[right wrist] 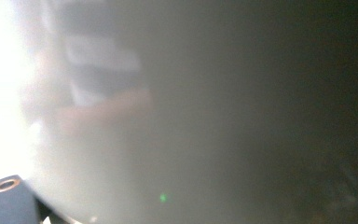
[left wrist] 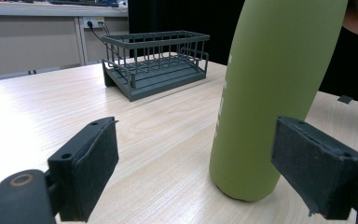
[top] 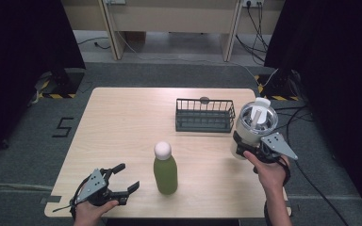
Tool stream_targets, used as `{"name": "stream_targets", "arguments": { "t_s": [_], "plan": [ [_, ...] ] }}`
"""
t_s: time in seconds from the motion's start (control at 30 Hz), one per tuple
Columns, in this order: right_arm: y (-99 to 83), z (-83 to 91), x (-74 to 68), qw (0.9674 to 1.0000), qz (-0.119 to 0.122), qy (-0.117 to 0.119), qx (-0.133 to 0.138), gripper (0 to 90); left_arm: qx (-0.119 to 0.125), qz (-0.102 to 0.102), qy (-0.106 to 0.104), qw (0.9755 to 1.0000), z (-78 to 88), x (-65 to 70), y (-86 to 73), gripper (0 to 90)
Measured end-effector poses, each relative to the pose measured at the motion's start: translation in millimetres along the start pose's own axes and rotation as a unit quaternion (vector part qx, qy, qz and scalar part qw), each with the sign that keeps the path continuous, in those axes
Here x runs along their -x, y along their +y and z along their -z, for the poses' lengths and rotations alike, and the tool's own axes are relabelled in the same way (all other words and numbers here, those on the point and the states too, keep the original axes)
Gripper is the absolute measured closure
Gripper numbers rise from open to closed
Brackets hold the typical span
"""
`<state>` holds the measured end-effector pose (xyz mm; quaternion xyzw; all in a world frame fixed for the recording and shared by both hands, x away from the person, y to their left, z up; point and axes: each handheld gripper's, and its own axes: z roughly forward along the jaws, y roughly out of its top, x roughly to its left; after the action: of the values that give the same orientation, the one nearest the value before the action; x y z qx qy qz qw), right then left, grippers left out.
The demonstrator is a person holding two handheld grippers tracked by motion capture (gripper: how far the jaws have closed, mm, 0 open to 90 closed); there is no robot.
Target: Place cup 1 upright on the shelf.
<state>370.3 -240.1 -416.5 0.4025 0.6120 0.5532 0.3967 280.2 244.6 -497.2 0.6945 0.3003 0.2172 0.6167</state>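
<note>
A green bottle (top: 165, 173) with a white cap stands upright near the table's front middle. To its left, my left gripper (top: 128, 176) rests low over the table, open and holding nothing. In the left gripper view the green bottle (left wrist: 270, 93) stands just ahead, close to the right jaw and not touched. My right gripper (top: 241, 146) is shut on a white tumbler (top: 256, 123) with a clear lid, held upright over the table's right edge. The tumbler's wall (right wrist: 191, 116) is a pale blur pressed up against the right gripper view.
A dark wire basket (top: 204, 115) sits empty at the back right of the wooden table (top: 122, 122); it also shows as the basket (left wrist: 156, 65) beyond the bottle. Cables lie on the floor right of the table.
</note>
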Motion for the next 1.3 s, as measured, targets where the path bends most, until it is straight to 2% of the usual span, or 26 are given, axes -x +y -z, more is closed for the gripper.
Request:
{"name": "stream_targets", "arguments": {
  "t_s": [0.63,1.3],
  "plan": [
    [20.7,-43.6,2.4,0.9999,-0.001,-0.006,0.009,9.9,0.001,0.003,0.001,1.0000,-0.3,-1.2,-0.2,14.2],
    [31.9,-73.5,-0.1,0.9999,-0.004,-0.008,0.005,9.9,0.001,0.004,0.000,1.0000,-0.7,-1.8,-0.1,14.2]
  ]
}}
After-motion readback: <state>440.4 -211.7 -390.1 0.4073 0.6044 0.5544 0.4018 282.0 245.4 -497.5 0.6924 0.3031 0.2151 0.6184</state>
